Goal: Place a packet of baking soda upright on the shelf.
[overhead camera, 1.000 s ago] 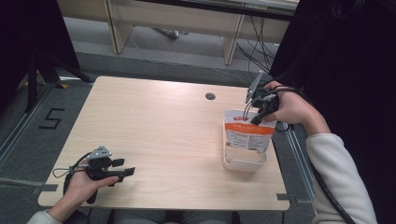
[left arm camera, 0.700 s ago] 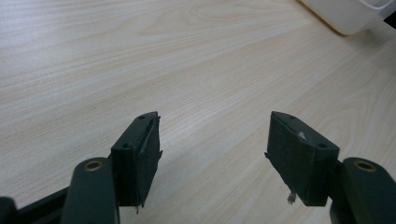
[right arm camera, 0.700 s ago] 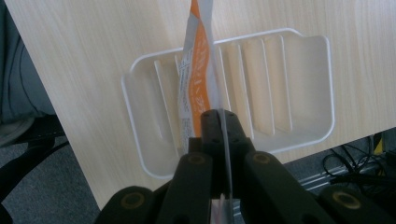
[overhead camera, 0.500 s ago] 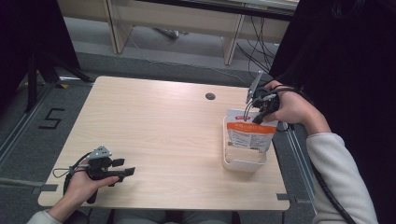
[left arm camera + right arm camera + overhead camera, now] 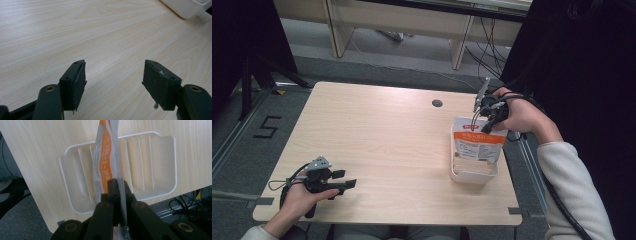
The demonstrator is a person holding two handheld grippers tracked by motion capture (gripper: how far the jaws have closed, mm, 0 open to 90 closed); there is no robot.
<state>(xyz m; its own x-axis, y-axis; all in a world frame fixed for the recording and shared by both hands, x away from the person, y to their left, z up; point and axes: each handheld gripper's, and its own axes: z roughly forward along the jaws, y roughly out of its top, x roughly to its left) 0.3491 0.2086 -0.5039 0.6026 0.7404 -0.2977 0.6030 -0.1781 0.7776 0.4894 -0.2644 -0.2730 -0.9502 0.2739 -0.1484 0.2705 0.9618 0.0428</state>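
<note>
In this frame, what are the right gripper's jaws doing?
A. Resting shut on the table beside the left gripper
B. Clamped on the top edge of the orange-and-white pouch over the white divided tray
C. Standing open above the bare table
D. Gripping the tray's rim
B: in the right gripper view the right gripper pinches the pouch by its top seam, with the white tray below it.
</note>
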